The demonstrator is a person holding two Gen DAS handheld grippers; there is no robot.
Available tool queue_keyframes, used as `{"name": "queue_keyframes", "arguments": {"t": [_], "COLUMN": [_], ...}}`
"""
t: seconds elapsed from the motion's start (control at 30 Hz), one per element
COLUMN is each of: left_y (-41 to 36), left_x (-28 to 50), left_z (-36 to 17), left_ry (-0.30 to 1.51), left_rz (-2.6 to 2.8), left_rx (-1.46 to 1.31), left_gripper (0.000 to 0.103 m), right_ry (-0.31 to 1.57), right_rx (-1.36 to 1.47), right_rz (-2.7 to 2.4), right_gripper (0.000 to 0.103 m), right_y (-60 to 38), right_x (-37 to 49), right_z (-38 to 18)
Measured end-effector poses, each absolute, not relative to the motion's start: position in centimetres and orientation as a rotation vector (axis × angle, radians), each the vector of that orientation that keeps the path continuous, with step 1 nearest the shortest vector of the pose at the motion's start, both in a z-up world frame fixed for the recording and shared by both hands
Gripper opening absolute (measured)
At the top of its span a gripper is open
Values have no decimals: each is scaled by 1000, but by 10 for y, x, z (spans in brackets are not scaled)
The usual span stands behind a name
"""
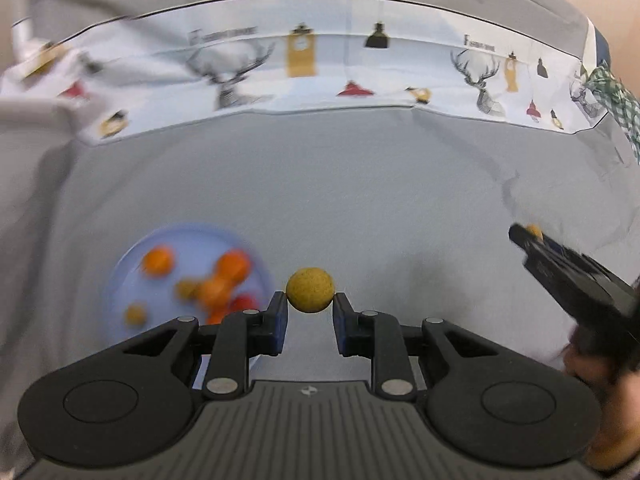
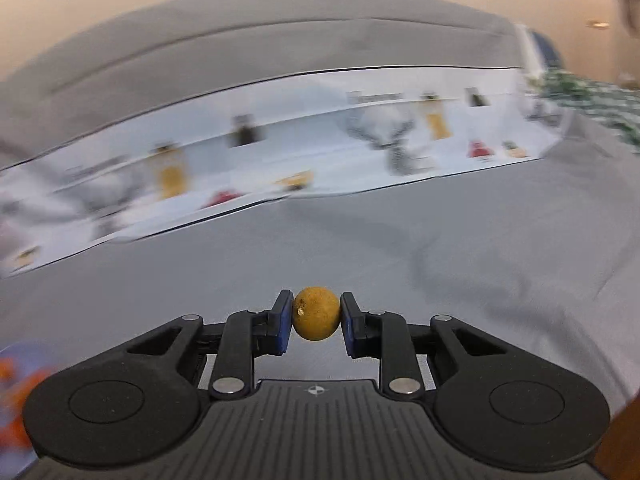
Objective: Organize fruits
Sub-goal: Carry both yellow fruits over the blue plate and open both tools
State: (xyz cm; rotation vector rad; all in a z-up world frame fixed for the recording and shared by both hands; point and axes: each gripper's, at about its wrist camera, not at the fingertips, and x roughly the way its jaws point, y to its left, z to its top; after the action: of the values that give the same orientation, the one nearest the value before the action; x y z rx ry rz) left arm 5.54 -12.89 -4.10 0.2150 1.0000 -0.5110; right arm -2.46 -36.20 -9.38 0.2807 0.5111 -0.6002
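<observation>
The left gripper (image 1: 310, 312) is clamped on a small, round, rough-skinned yellow fruit (image 1: 310, 290), pinched between its blue pads (image 1: 280, 322) above the grey tablecloth (image 1: 340, 200). Down to its left sits a pale blue plate (image 1: 120, 280) with orange fruits (image 1: 159, 261), smaller yellowish ones and something red, all smeared by motion blur; the gripper's own linkage hides the plate's near edge, so the count cannot be told. The right gripper (image 2: 316, 322) likewise grips a second yellow-brown fruit (image 2: 316, 319), held off the cloth between its pads. In the left wrist view that gripper enters from the right edge as a dark shape, with only a sliver of its fruit showing at the tip and part of a hand (image 1: 592, 364) cut off by the frame. A white patterned cloth (image 1: 320, 64) with stags and lamps runs across the back, sharp in one view and streaked in the other. A green checked fabric (image 1: 612, 96) is cropped at the right.
</observation>
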Motion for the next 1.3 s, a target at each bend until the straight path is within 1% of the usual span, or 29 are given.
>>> {"name": "queue_keyframes", "arguments": {"t": [0.27,0.53,0.77,1.3], "left_y": [-20,47,60,47], "left_x": [-17,-70,-85,-90], "left_z": [-17,-10,-3,1], "left_ry": [959,919,890,860], "left_rz": [-411,-330,-319,-358], "left_rx": [176,83,32,45], "left_gripper": [27,27,27,26], "right_ry": [634,614,564,552], "right_rx": [290,187,70,82], "right_rz": [-275,-66,1,-51], "right_gripper": [26,26,26,26], "right_y": [-230,-150,-116,-125], "right_x": [-87,-104,-120,-131], "right_z": [-46,-10,7,8]}}
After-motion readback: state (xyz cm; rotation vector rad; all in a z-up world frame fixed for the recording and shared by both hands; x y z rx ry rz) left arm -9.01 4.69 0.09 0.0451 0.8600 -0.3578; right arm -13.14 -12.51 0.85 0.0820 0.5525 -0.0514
